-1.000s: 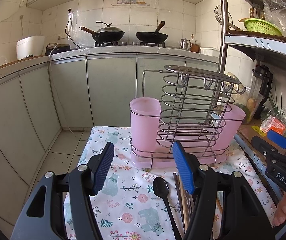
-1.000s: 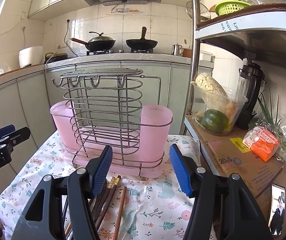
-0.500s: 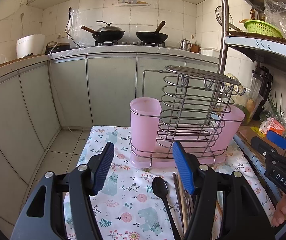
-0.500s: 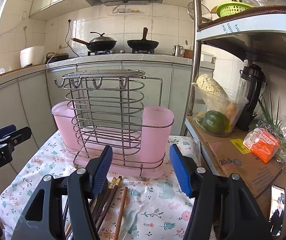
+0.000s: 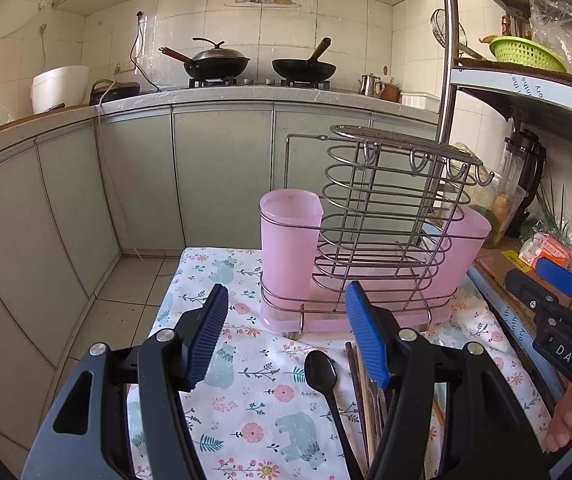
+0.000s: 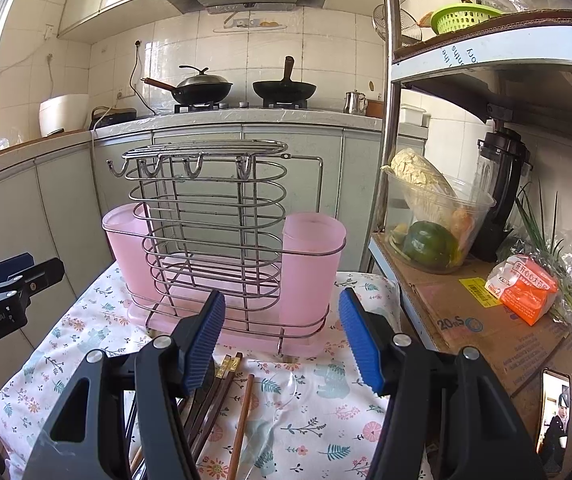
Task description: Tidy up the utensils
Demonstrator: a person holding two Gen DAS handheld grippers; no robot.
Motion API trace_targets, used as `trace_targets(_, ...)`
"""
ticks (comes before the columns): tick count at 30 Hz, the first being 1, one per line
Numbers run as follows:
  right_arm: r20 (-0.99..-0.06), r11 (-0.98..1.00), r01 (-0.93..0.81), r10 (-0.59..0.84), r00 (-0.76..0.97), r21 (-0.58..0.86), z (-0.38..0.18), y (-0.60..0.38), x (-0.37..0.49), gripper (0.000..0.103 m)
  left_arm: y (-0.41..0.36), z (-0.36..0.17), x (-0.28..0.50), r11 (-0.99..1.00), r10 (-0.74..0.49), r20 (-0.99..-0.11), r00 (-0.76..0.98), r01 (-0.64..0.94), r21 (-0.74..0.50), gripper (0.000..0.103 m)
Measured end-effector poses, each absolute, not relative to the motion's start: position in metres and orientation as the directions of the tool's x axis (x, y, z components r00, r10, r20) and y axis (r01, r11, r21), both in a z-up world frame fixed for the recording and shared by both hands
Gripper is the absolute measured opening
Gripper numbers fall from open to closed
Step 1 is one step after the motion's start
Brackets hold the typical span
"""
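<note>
We hold our left gripper (image 5: 286,336) spread wide with nothing between its blue pads, hovering over the floral tablecloth (image 5: 253,396). Just ahead of it a black spoon (image 5: 322,372) lies flat beside a bundle of dark chopsticks (image 5: 360,392). Our right gripper (image 6: 281,340) is likewise spread and empty above the same chopsticks (image 6: 213,392), a lone brown chopstick (image 6: 241,420) and a clear spoon (image 6: 281,392). Beyond the utensils stands the wire utensil rack (image 6: 209,236), a pink cup (image 6: 312,272) at each end, both looking empty. Farther back, two woks (image 5: 221,62) sit on the stove
</note>
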State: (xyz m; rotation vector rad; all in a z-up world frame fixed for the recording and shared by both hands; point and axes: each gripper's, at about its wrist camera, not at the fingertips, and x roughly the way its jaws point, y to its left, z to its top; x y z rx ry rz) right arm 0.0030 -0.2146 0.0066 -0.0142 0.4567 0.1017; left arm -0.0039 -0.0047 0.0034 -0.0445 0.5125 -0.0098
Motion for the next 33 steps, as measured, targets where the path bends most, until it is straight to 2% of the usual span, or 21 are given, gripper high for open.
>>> trace_targets(9,-0.456,0.996,-0.081,0.084,0.886,0.026,-0.002,-0.22,0.005,0.059,-0.004,-0.002,-0.003,0.999,-0.024,-0.498,0.867,0.006,-0.039,0.061)
trace_targets(20,-0.55,0.994,-0.08,0.111,0.828,0.081,-0.023,-0.233,0.009,0.058,0.005,-0.012,-0.002,0.999,-0.046,-0.53,0.846,0.036,-0.029,0.061)
trace_targets(28,-0.671,0.991,-0.119,0.133,0.73,0.067,-0.049,-0.237,0.021,0.058,0.018,-0.041,0.011,0.987,-0.157,-0.681,0.716,0.082,-0.141,0.061)
trace_targets(30,-0.687,0.989,-0.119,0.144,0.712,0.084,-0.056,-0.238,0.024,0.053,0.017,-0.049,0.016,0.984,-0.173,-0.71,0.682,0.09,-0.153,0.049)
trace_targets(33,-0.707,0.987,-0.119,0.161,0.689,0.11,-0.064,-0.241,0.028,0.051,0.009,-0.061,0.023,0.981,-0.191,-0.752,0.63,0.104,-0.162,0.042)
